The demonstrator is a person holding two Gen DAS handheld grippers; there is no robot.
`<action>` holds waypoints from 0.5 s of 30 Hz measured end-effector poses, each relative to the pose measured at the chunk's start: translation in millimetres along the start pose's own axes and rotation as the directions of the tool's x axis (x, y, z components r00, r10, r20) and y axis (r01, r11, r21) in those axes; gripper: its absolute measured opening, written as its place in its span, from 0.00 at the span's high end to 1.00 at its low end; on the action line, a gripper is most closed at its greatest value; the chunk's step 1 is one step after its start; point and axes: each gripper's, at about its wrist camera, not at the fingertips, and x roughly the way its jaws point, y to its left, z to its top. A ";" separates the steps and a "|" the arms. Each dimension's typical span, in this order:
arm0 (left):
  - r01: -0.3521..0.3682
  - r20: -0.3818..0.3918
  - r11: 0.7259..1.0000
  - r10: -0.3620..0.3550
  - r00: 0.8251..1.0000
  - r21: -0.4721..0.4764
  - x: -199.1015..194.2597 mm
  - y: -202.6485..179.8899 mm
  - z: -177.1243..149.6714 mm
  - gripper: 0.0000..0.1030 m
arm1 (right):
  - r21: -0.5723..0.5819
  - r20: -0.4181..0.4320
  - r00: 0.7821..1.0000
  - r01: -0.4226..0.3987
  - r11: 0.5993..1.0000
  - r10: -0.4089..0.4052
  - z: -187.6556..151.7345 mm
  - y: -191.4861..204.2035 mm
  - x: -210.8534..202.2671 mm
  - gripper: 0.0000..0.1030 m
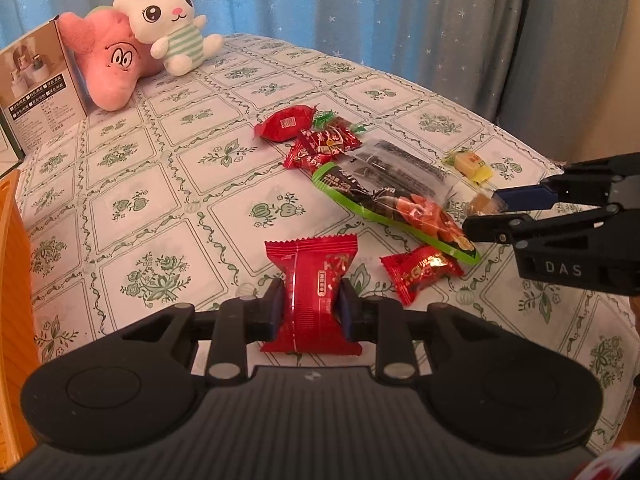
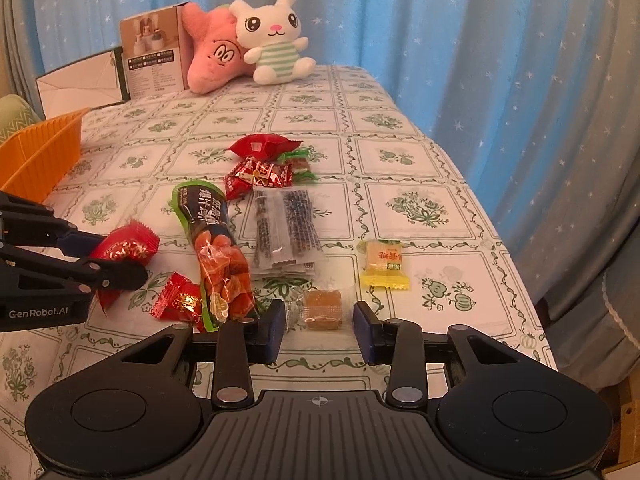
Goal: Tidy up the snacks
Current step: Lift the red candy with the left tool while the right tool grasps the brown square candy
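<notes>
My left gripper (image 1: pixel 312 306) is shut on a red snack packet (image 1: pixel 310 268), held upright just above the tablecloth; in the right wrist view that gripper (image 2: pixel 120 258) and packet (image 2: pixel 126 248) are at the left. My right gripper (image 2: pixel 320 330) stands open around a brown candy in a clear wrapper (image 2: pixel 322 308) that lies on the table, its pads on either side and not pressing. The left wrist view shows the right gripper (image 1: pixel 486 211) straddling that candy (image 1: pixel 480 203). Nearby lie a long green packet (image 2: pixel 216 248), a small red candy (image 2: pixel 180 300) and a yellow candy (image 2: pixel 384 266).
A clear packet of dark sticks (image 2: pixel 286 232) and a pile of red candies (image 2: pixel 260 168) lie mid-table. An orange basket (image 2: pixel 44 148) stands at the left edge. Two plush toys (image 2: pixel 272 40) and a box (image 2: pixel 154 52) sit at the back, before a blue curtain.
</notes>
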 end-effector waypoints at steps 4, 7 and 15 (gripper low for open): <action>0.012 0.005 1.000 -0.012 1.000 -0.012 -3.2 0.6 -3.8 0.79 | -0.003 0.010 1.000 0.007 1.000 -0.007 2.4 -0.4 3.7 0.63; 0.006 0.010 0.999 -0.005 1.000 -0.032 -8.3 3.1 -6.4 0.80 | 0.002 0.009 1.000 0.006 1.000 -0.006 2.7 0.5 3.4 0.64; 0.002 0.039 0.997 0.001 0.999 -0.084 -33.1 11.3 -9.7 0.80 | 0.004 0.041 0.999 0.010 1.000 -0.011 0.7 5.0 -11.4 0.83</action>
